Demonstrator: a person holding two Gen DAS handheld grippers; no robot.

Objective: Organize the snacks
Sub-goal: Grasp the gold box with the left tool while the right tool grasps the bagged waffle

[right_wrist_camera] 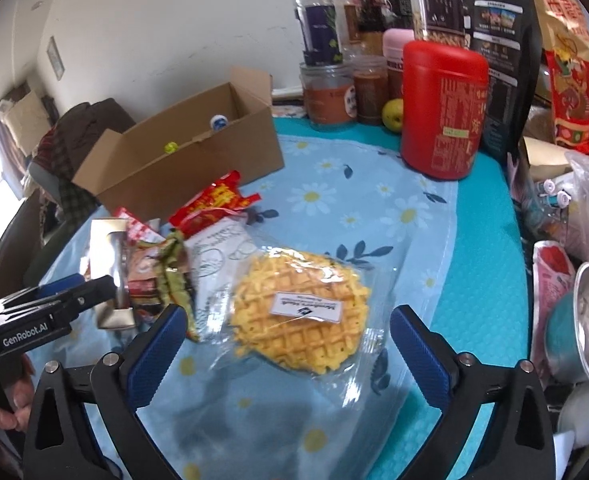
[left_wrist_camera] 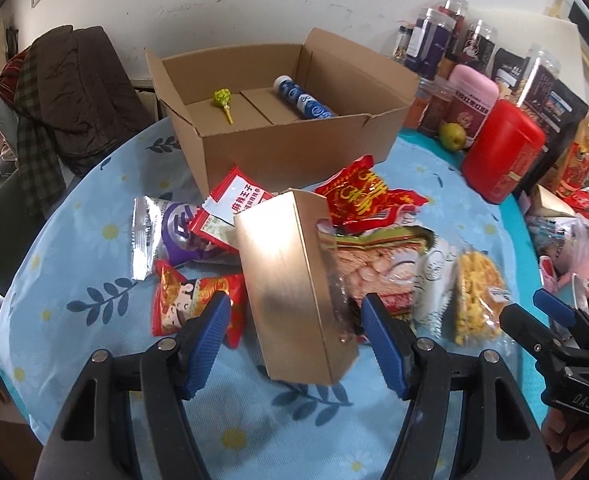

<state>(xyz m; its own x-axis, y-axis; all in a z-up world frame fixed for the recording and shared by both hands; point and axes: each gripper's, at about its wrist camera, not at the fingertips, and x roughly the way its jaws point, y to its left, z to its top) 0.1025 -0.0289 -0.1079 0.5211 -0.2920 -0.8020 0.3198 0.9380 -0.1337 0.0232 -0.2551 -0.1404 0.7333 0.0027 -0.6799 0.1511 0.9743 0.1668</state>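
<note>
The left wrist view looks down into the open cardboard box [left_wrist_camera: 278, 120], where one green lollipop [left_wrist_camera: 223, 102] and one blue tube [left_wrist_camera: 304, 98] lie on the bottom; the right wrist view shows only the tips of those two over the box wall. The right wrist view alone shows a metal bowl [right_wrist_camera: 586, 320] at the right edge of the bench [right_wrist_camera: 474, 248], and the label on the waffle.

The left gripper [left_wrist_camera: 296, 338] has its fingers [left_wrist_camera: 210, 340] partly spread on either side of a gold box [left_wrist_camera: 290, 288], which stands tilted on the blue flowered cloth. The right finger is just beside the box's edge, the left one apart from it; I cannot tell whether either pad presses on it. The right gripper [right_wrist_camera: 286, 348] has its fingers [right_wrist_camera: 422, 352] spread wide and released, one on each side of a bagged yellow waffle [right_wrist_camera: 300, 312] lying flat on the bench, touching neither the waffle nor, as far as can be seen, its clear wrapper.

Loose on the bench near the cardboard box lie a heap of snack packets: at least three red ones, one silver-and-purple packet [left_wrist_camera: 162, 236], one white packet and one packet with a picture of nuts. Behind them stand one red canister [right_wrist_camera: 442, 108], one pink-lidded jar, one green pear [right_wrist_camera: 392, 114] and several clear jars.
</note>
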